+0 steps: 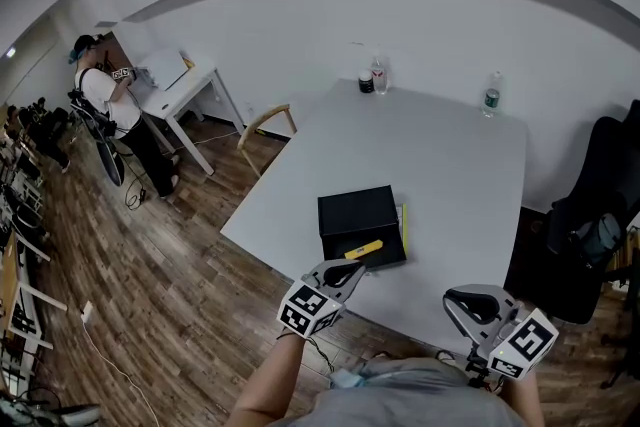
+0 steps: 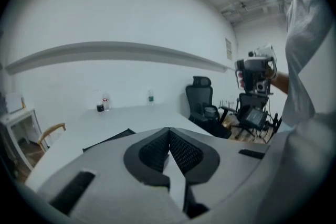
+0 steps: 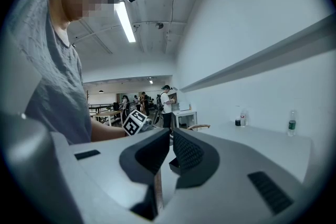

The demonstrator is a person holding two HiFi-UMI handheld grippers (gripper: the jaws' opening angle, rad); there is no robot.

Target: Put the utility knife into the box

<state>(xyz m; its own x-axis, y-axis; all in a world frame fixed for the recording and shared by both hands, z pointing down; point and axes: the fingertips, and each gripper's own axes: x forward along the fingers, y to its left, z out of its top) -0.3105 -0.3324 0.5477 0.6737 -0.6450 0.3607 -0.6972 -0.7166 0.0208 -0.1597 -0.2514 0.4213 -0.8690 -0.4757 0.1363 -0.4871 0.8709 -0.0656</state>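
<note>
The yellow utility knife (image 1: 363, 249) lies across the front part of the black box (image 1: 356, 215) on the white table (image 1: 450, 175). My left gripper (image 1: 354, 268) hangs just in front of the knife at the box's near edge; its jaws are shut with nothing between them (image 2: 169, 131). A corner of the box (image 2: 107, 139) shows past them. My right gripper (image 1: 458, 296) is at the table's near edge, well to the right of the box. Its jaws also meet empty (image 3: 171, 132), and the left gripper's marker cube (image 3: 135, 122) shows beyond them.
Two clear bottles (image 1: 379, 75) (image 1: 491, 95) and a small dark jar (image 1: 366, 85) stand at the table's far edge. A black office chair (image 1: 590, 215) is on the right, a wooden chair (image 1: 268, 123) at the table's left. A person (image 1: 105, 100) stands at a white desk far left.
</note>
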